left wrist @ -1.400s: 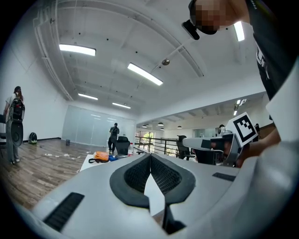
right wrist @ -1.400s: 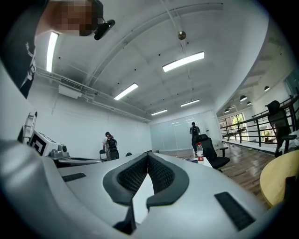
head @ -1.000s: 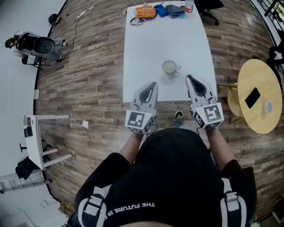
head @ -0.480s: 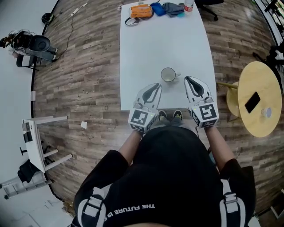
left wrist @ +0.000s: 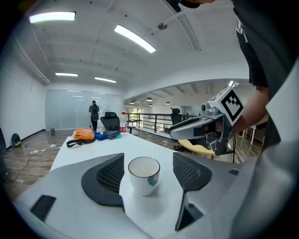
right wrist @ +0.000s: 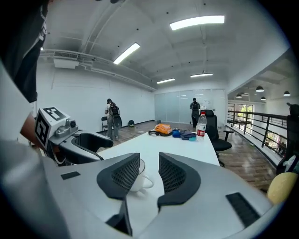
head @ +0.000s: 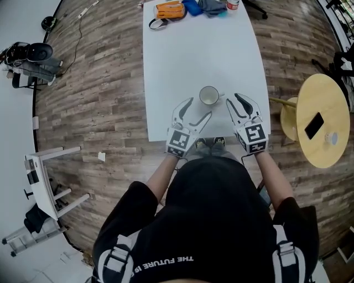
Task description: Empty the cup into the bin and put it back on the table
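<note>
A white cup (head: 209, 95) with a small blue mark stands upright near the front edge of the white table (head: 182, 55); its handle points right. My left gripper (head: 199, 108) has just been opening. Its jaws stand wide apart just short of the cup, with nothing pressed between them. In the left gripper view the cup (left wrist: 144, 175) shows in the gap, clear of both pads. My right gripper (head: 232, 101) hovers right of the cup, jaws only narrowly parted. The cup (right wrist: 141, 177) and its handle peek through that gap in the right gripper view.
An orange bag (head: 168, 10), blue items and a water bottle (head: 232, 4) lie at the table's far end. A round yellow side table (head: 321, 119) with a phone (head: 314, 125) stands at the right. A white stool (head: 44, 177) is on the wooden floor at the left.
Both grippers have moved forward and down toward the cup. The left jaws have gone from shut to wide open. The cup has not moved.
</note>
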A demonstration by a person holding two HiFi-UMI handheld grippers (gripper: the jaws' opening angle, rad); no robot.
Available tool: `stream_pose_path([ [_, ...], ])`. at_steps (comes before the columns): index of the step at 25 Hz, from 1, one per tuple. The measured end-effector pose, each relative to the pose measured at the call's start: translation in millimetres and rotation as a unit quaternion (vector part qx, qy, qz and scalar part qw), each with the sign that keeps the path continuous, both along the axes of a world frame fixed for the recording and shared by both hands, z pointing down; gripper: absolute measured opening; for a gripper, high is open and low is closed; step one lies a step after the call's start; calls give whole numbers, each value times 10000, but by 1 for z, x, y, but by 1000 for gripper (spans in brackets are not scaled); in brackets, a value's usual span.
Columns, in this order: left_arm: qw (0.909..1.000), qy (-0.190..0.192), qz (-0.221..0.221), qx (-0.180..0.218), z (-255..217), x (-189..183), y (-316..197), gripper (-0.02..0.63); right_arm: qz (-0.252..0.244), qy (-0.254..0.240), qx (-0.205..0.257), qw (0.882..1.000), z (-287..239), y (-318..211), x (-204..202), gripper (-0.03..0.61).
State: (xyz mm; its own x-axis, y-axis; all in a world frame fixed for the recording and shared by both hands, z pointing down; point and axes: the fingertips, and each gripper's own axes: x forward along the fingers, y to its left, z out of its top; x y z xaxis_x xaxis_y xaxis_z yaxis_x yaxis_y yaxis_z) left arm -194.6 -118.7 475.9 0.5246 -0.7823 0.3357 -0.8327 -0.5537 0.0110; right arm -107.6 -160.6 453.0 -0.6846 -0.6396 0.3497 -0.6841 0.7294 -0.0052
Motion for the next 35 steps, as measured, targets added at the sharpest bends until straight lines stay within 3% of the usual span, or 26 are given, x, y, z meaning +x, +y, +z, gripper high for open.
stream_pose_path([
  [8,9983,211,112,-533,75,7,-41,344,-275,651,-498,9963,98,-36,-5,117],
  [12,9980,264,443,-377,95,13,-58,354,-431,699,-556,9951,128,-52,-14,117],
  [18,9934,-62,1141,-133,112,14,-62,356,-621,538,-426,9957,137,-59,-37,115],
  [22,9900,161,1392,-153,109,20,-67,356,-585,452,-404,9964,139,-61,-39,106],
  [23,9897,162,1413,-158,109,20,-69,356,-581,422,-418,9965,140,-61,-40,74],
  [28,9891,279,1405,-347,102,16,-69,356,-466,169,-688,9964,129,-62,-42,57],
  [32,9893,657,1303,-28,48,22,-59,355,-296,-509,-1066,9925,86,-52,-33,54],
  [35,9862,930,1363,148,5,30,-49,356,-165,-694,-834,9940,39,-45,-26,52],
])
